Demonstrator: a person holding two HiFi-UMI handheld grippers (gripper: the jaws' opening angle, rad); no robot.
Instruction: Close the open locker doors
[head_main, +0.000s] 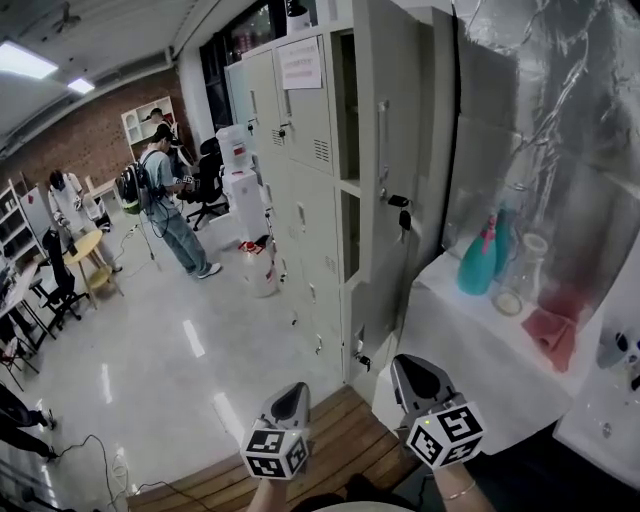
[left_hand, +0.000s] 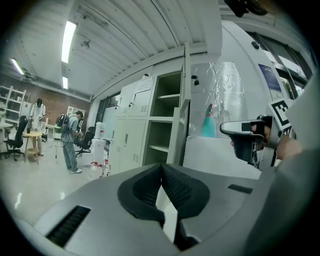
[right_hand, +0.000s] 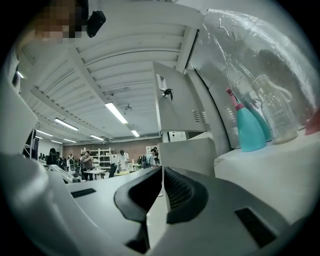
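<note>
Grey locker bank (head_main: 300, 150) fills the middle of the head view, standing on a pale glossy floor (head_main: 150, 340). Two doors at its right end stand swung out toward the camera: the upper open door (head_main: 390, 110) and the lower open door (head_main: 385, 290), with dark compartments showing just left of them. The rest of the doors in the bank look flush.

White tabletop (head_main: 480, 370) sits right of the lockers, backed by a crinkled foil sheet (head_main: 560, 90). A wooden platform (head_main: 340, 430) lies at the foot of the lockers. A person with a backpack (head_main: 165, 195) stands well off to the left, with a white water dispenser (head_main: 240, 185) beside the lockers.

Left tongs (head_main: 291, 391) and right tongs (head_main: 413, 366) are both held low, near the lower open door but apart from it — both clenched, jaws together, nothing between them.

On the tabletop stand a teal spray bottle (head_main: 478, 262) and a clear glass jar (head_main: 520, 270), side by side, with a red cloth (head_main: 552, 330) near them. Keys (head_main: 401, 212) dangle from a lock on the open door.
</note>
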